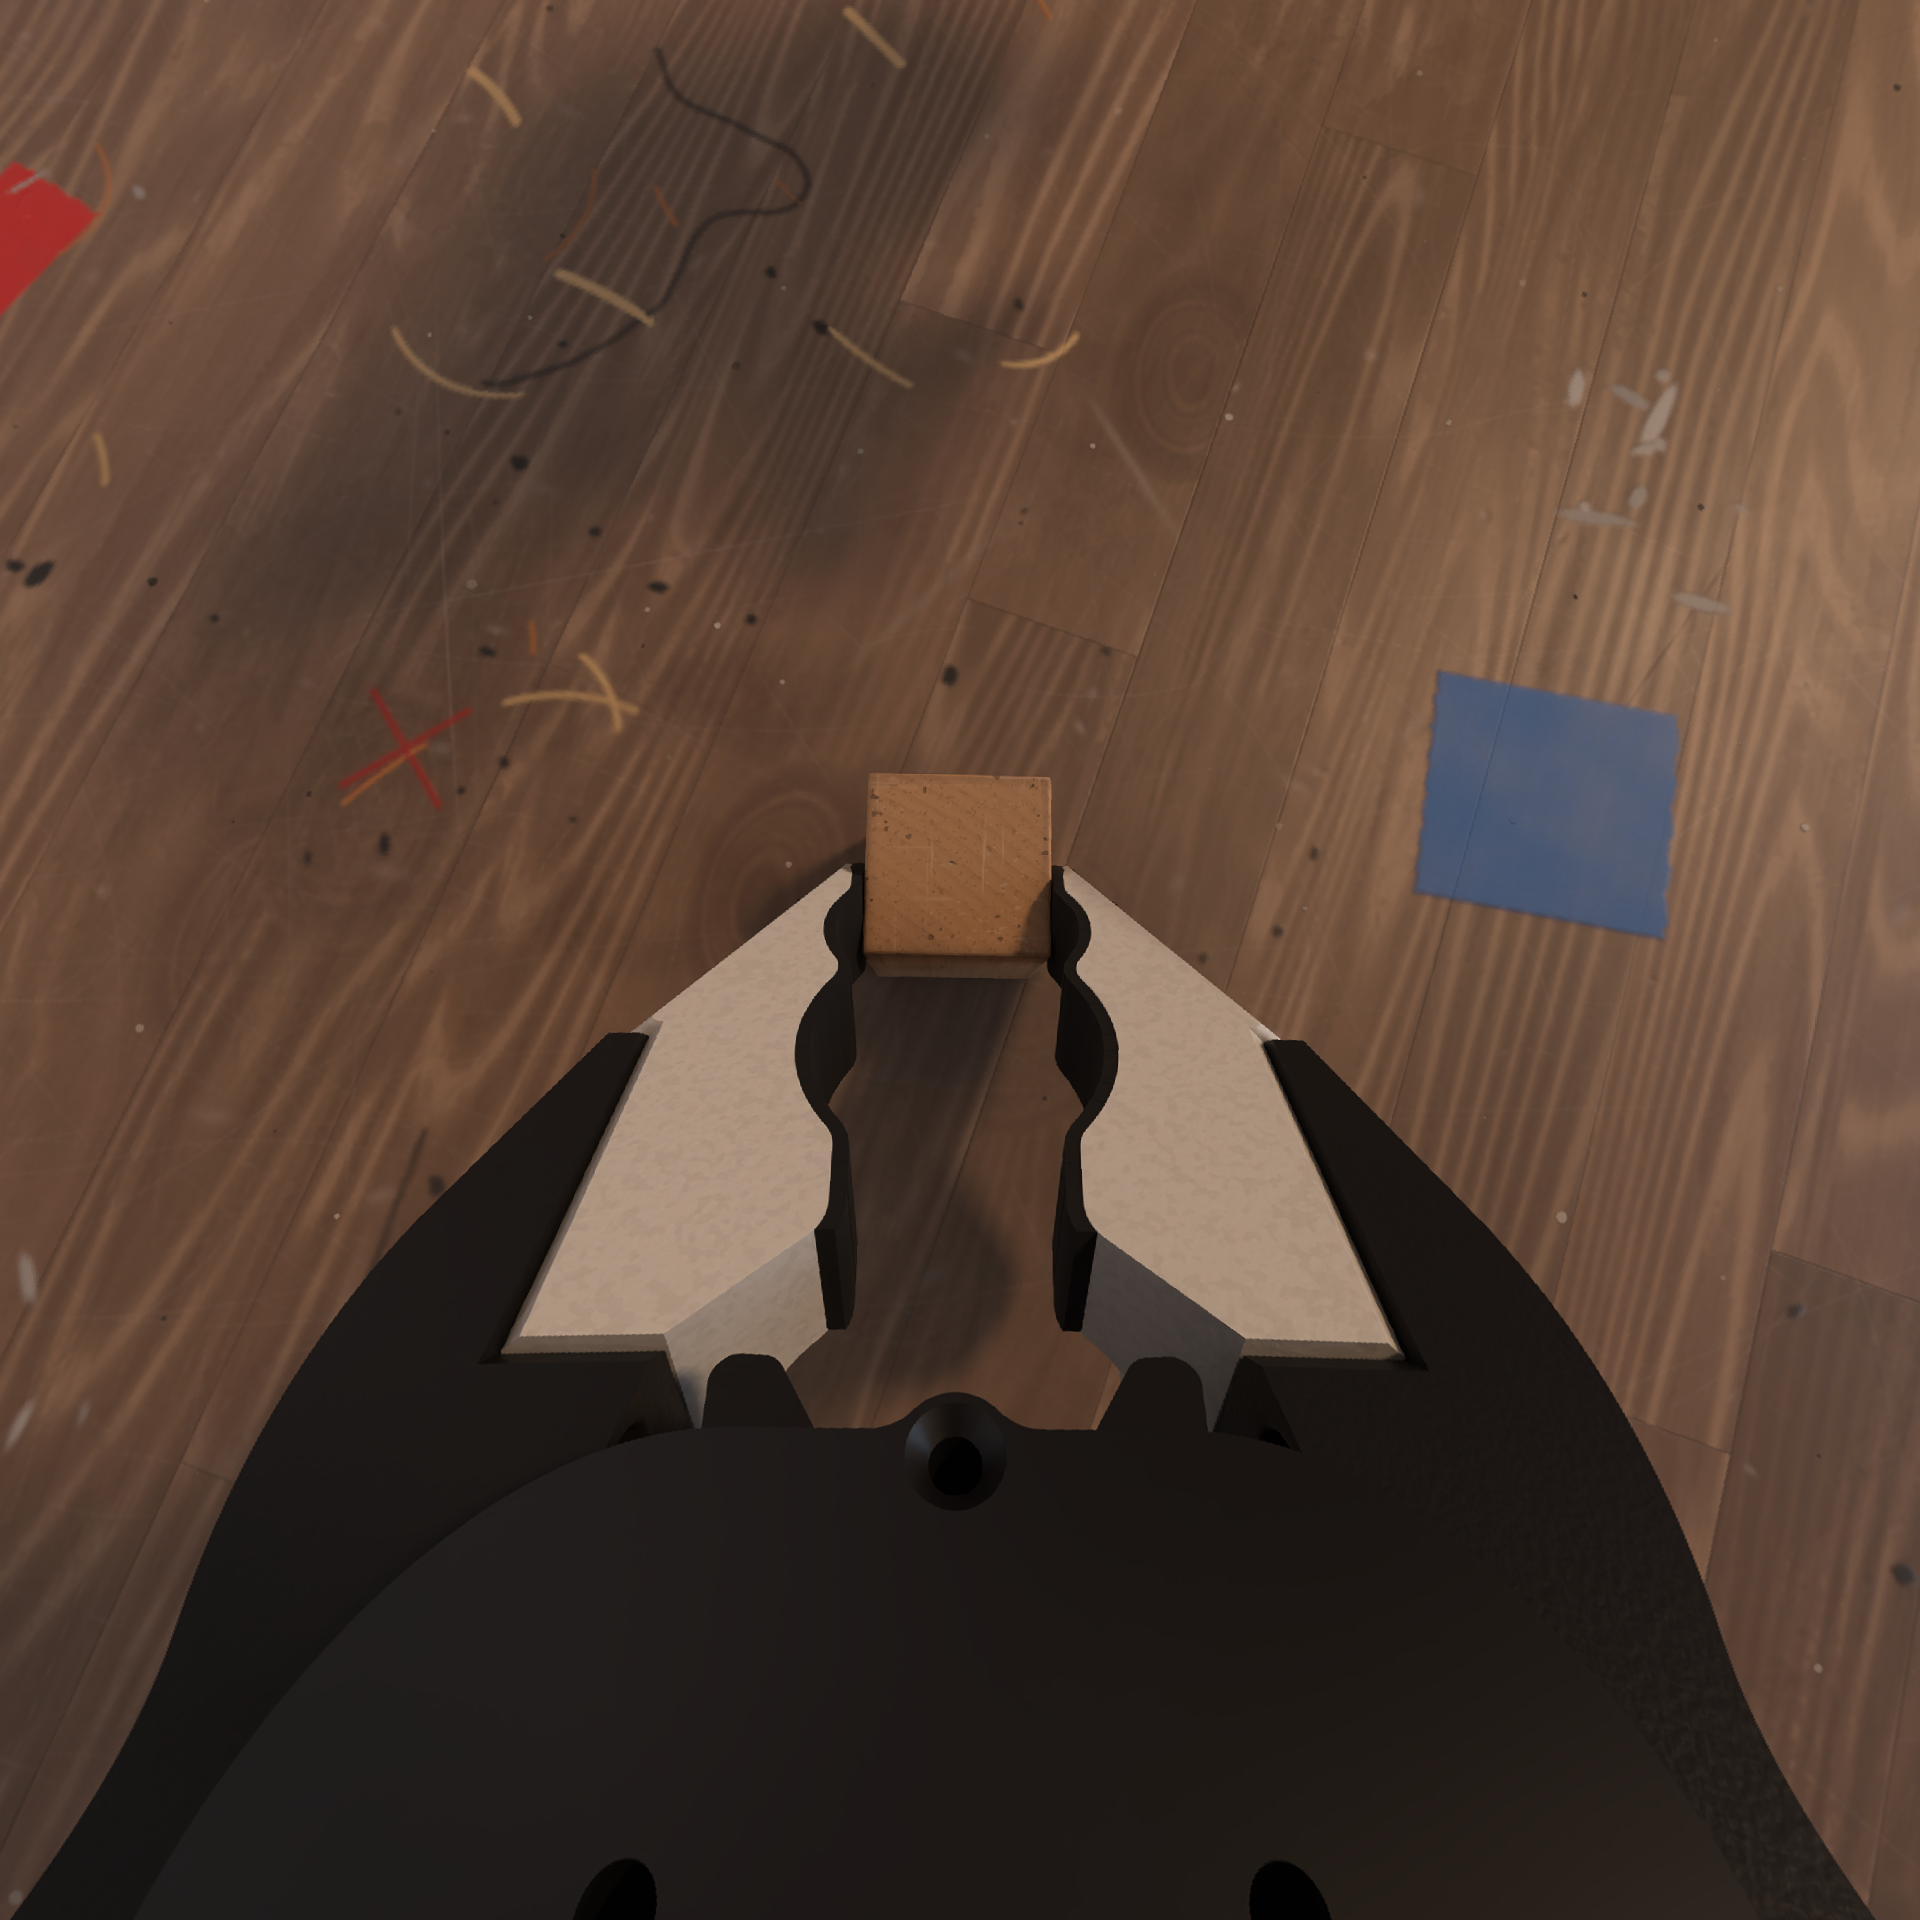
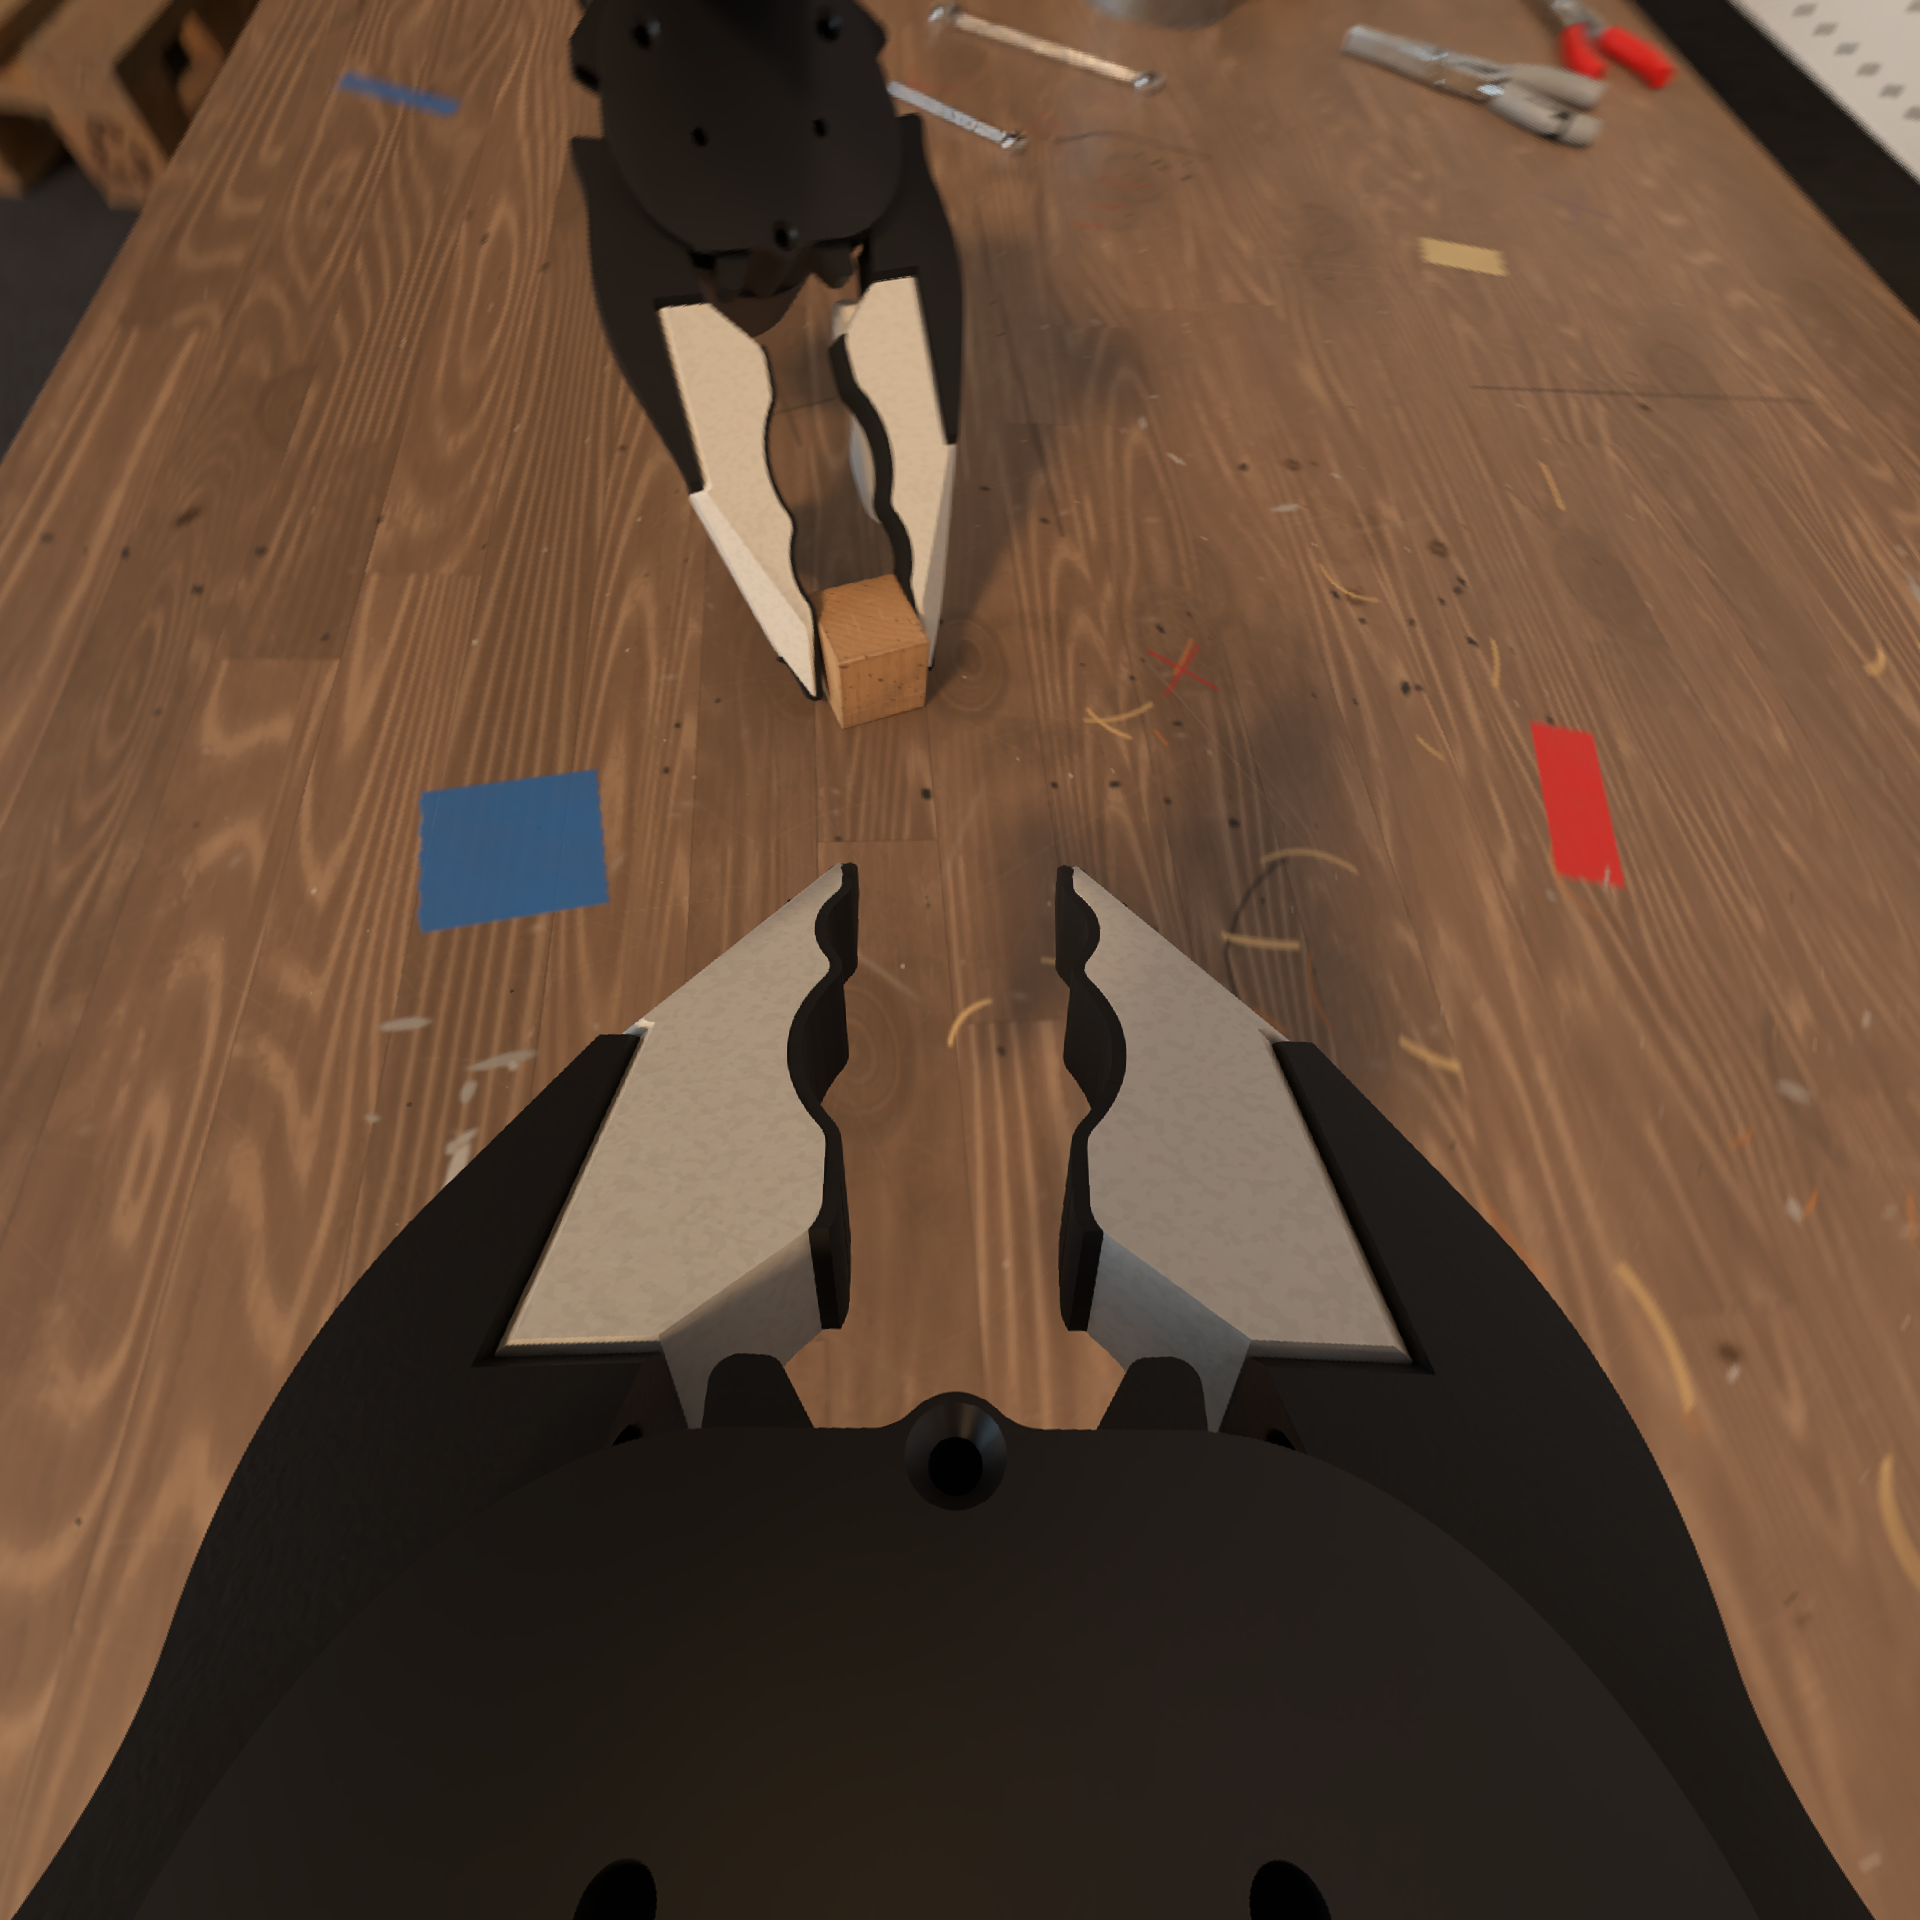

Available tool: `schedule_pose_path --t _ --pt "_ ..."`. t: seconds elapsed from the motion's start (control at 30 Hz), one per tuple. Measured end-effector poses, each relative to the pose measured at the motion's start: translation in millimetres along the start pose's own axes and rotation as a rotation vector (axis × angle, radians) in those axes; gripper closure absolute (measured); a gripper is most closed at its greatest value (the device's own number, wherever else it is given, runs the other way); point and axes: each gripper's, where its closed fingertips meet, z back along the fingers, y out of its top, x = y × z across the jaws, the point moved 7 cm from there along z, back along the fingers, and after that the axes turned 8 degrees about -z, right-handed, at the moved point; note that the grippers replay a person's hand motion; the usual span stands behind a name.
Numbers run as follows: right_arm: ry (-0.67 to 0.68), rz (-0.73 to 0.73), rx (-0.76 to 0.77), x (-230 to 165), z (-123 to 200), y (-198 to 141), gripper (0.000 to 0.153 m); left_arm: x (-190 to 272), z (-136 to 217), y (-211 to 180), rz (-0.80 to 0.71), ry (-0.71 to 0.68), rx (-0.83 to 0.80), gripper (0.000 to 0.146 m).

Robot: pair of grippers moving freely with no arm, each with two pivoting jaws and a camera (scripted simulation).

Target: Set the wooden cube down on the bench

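The wooden cube (image 1: 956, 873) is a small light-brown block that sits between the fingertips of my left gripper (image 1: 958, 883). The pads press on its two sides. In the right wrist view the cube (image 2: 873, 665) has its bottom face down on the wooden bench (image 2: 312, 520), with the left gripper (image 2: 871, 655) standing steeply over it. My right gripper (image 2: 957, 883) is open and empty. It hovers over the bench a short way in front of the cube and points at it.
A blue tape square (image 2: 511, 850) lies left of the right gripper and a red tape strip (image 2: 1577, 805) lies to its right. Wrenches (image 2: 1049, 47) and pliers (image 2: 1496, 88) lie at the far end. The bench's left edge drops off by a wooden crate (image 2: 73, 114).
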Motion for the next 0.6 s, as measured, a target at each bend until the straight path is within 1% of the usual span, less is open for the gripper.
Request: schedule_pose_path --t 0.07,0.13,0.27,0.43,0.6 --pt "-0.023 -0.066 0.057 -1 6 -13 0.114 0 0 0 -0.001 -0.002 0.002 0.112" --pt "-0.019 -0.103 0.087 -1 5 -22 0.117 0 0 0 0.002 -0.005 0.005 0.112" --pt "-0.038 -0.097 0.020 7 -10 -31 0.126 -1 -1 1 0.007 -0.012 0.004 0.112" --pt "0.017 -0.117 -0.018 13 -27 -34 0.130 0 -2 2 0.011 -0.007 -0.001 0.112" --pt "0.046 -0.112 -0.078 7 -31 -43 0.132 0 -3 4 0.016 -0.005 -0.007 0.112"
